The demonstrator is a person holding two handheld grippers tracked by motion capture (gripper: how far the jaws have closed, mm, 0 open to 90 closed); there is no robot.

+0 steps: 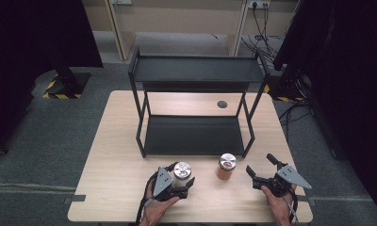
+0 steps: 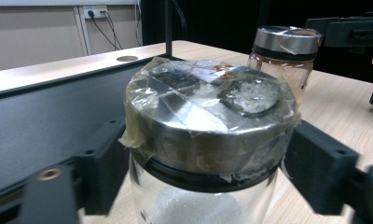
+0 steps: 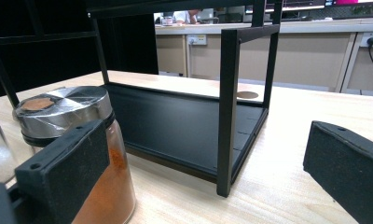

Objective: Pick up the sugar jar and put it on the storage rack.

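Note:
A glass jar of white grains [image 1: 182, 170] with a taped metal lid stands on the wooden table [image 1: 116, 160], just in front of the black shelf rack [image 1: 196, 70]. My left gripper [image 1: 182, 175] is shut on it, and in the left gripper view both pads press the white-grain jar [image 2: 208, 116] just below its lid. A jar of orange powder [image 1: 226, 166] stands to the right of it. My right gripper [image 1: 260, 165] is open, right of the orange jar, with nothing between its jaws. In the right gripper view the orange jar [image 3: 58, 112] stands partly behind one pad [image 3: 63, 172].
The two-tier rack has a bare lower shelf [image 3: 175, 126] and a bare top shelf [image 1: 196, 68]. One of its front posts [image 3: 226, 112] stands straight ahead of the right gripper. A round cable hole [image 1: 222, 104] lies in the table behind the rack. Dark curtains flank the table.

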